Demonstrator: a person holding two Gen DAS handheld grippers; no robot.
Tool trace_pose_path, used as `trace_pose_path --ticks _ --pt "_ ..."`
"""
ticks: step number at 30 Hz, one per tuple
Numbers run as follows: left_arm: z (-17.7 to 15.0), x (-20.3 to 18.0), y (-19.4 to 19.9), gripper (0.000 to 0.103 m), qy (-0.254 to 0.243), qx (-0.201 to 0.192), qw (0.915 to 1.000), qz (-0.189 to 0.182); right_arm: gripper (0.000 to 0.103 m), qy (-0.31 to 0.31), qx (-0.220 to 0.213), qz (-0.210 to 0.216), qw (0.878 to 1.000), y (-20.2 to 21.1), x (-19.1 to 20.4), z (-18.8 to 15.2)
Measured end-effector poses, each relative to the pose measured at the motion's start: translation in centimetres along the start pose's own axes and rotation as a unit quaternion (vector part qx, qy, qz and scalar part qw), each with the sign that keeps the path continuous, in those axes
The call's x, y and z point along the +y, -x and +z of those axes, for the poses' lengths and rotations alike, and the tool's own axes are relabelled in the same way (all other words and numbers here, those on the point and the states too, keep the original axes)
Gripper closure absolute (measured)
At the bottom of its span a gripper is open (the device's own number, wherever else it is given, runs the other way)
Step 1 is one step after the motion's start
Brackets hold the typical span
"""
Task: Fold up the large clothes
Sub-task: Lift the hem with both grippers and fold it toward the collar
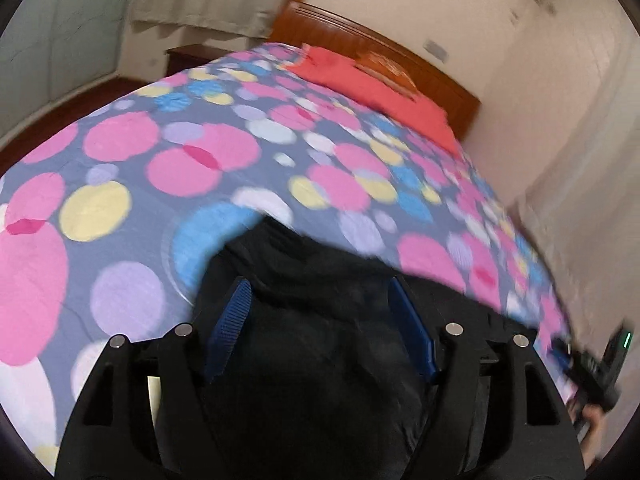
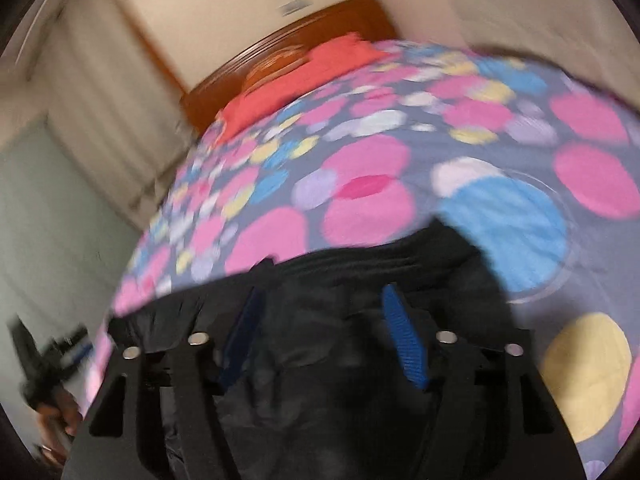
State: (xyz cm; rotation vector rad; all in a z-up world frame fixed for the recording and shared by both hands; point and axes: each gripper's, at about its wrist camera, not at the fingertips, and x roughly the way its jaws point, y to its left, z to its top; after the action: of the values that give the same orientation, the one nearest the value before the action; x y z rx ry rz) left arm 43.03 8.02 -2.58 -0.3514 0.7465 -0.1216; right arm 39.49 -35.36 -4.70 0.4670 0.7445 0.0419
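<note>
The left gripper (image 1: 320, 312) had its blue-padded fingers (image 1: 232, 328) spread wide, with the black garment (image 1: 320, 360) bunched between them; whether the pads pinched the cloth could not be told. The right gripper (image 2: 324, 320) showed the same: fingers (image 2: 400, 336) wide apart, with the dark garment (image 2: 340, 340) filling the gap, and no clear grasp to be seen.

In both wrist views the garment lay at 6 o'clock on the near end of the bed (image 1: 120, 208), its far edge curving across the bedspread from about 9 to 3 o'clock. The spread was grey-blue with pink, yellow, blue and lilac spots. In the left wrist view the right gripper (image 1: 592, 368) appeared at 4 o'clock, blurred, beside the garment's edge. In the right wrist view the left gripper (image 2: 52, 364) showed at 8 o'clock, also blurred, with the hand (image 2: 60, 416) under it.

Farther out, a red pillow (image 1: 372, 84) lay at 1 o'clock against the wooden headboard (image 1: 360, 36) in the left wrist view; in the right wrist view the pillow (image 2: 304, 76) and headboard (image 2: 300, 28) sat at 11 o'clock. Pale walls (image 1: 520, 80) stood behind. Both views were smeared.
</note>
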Motion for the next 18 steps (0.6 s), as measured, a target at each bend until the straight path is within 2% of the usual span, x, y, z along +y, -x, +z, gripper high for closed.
trace_pose_path --ticks 4,6,8,11,15,18 --pt "-2.5 -3.8 -3.0 0.033 -0.063 0.014 0.9979 0.013 0.049 0.06 0.031 0.007 0.998 -3.9 5.2 -1.4" --pt "-3.0 -4.7 -4.6 0.033 -0.079 0.017 0.9965 0.022 0.049 0.091 0.039 -0.008 0.995 -5.7 7.1 -2.0" --pt "-3.3 -5.2 -6.5 0.033 -0.101 0.018 0.9936 0.048 0.049 0.121 0.039 -0.031 0.991 -7.1 8.3 -2.6" --pt "-3.6 -4.8 -9.2 0.032 -0.107 0.037 0.9909 0.073 0.049 0.149 0.05 -0.066 0.985 -9.8 8.3 -3.5" --pt "-3.6 -4.6 -11.0 0.031 -0.105 0.042 0.9903 0.081 0.048 0.136 0.069 -0.074 0.985 -12.0 7.3 -3.9" --pt "-4.5 -5.0 -12.0 0.031 -0.116 0.035 0.9879 0.097 0.048 0.14 0.058 -0.078 0.985 -12.3 7.2 -4.6"
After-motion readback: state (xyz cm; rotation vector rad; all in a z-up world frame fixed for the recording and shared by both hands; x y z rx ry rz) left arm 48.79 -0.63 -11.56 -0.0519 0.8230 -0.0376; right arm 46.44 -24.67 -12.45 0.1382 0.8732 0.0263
